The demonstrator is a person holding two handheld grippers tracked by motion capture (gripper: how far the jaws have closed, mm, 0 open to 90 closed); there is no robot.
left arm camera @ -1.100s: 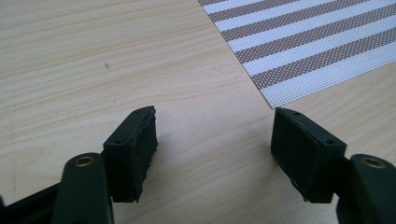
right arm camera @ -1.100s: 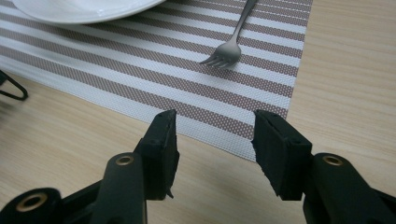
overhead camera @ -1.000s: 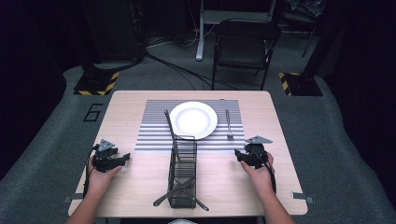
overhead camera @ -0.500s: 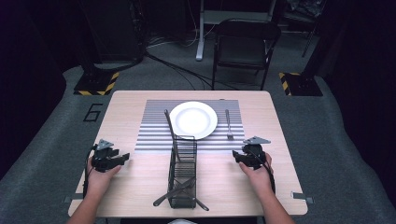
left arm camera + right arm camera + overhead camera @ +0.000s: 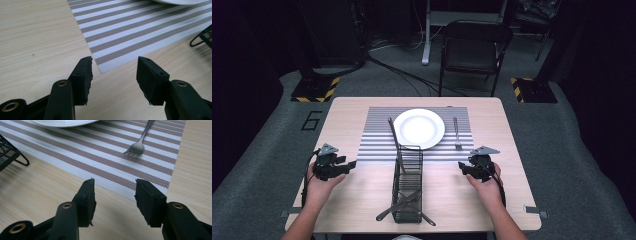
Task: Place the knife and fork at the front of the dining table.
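Note:
A white plate lies on a striped placemat at the table's middle, with a fork to its right. A black wire basket stands in front of the mat and holds dark utensils. My left gripper hovers over bare wood near the mat's left front corner. Its jaws have just been closing, and they stand apart with nothing between them. My right gripper is open and empty in front of the fork.
A dark knife leans from the basket across the mat left of the plate. The basket's foot shows at the edge of both gripper views. A folding chair stands beyond the table.
The left hand has lifted slightly and its jaws have narrowed. The right hand has stayed where it was.

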